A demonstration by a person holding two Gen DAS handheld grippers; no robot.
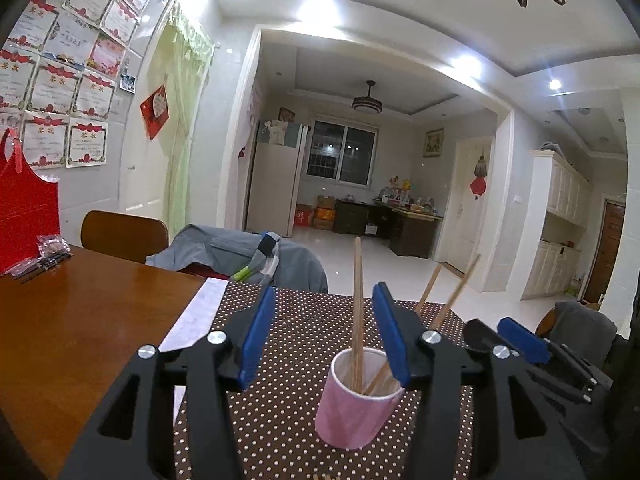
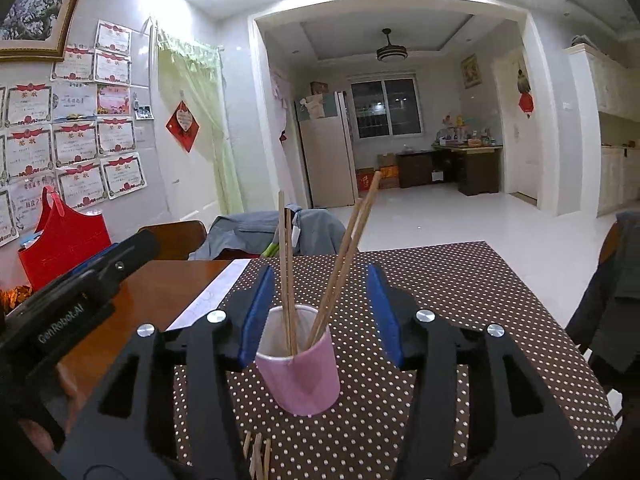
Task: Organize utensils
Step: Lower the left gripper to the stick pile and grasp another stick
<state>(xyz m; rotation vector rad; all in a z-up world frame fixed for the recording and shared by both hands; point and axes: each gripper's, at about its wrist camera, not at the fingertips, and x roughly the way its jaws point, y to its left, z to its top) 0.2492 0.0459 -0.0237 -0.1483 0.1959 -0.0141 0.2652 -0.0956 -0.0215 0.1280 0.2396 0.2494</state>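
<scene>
Both grippers stand released, with nothing between their blue pads. In the right wrist view, the right gripper [image 2: 320, 312] has its jaws parted on either side of a pink cup [image 2: 298, 364]. The left pad sits just beside the cup's rim, while the right pad is clear of it; neither visibly presses on the cup. In the left wrist view, the left gripper [image 1: 324, 334] is also open. The same cup [image 1: 356, 396] stands low between its jaws, nearer the right-hand pad, which overlaps the rim in this view; whether it touches cannot be told.

Four wooden chopsticks [image 2: 320, 272] stand in the cup. Two rise nearly upright on its left side, and two lean away to the right. The cup rests on a brown mat with white dots [image 2: 460, 300], which covers the near right part of a wooden table [image 1: 80, 320]. The cup sits well inside the mat, toward its near edge.

At the bottom edge of the right wrist view, a few more chopsticks [image 2: 256, 454] lie flat on the mat, close under the gripper. A red bag [image 2: 64, 240] stands at the table's far left edge.

The step in hand looks like the pause after chopsticks went into the cup, with both grippers free. The task seems partly done. The next move probably calls for lowering one gripper to the loose chopsticks at the near edge, closing on one, and lifting it over the cup rim without knocking the light cup over.
</scene>
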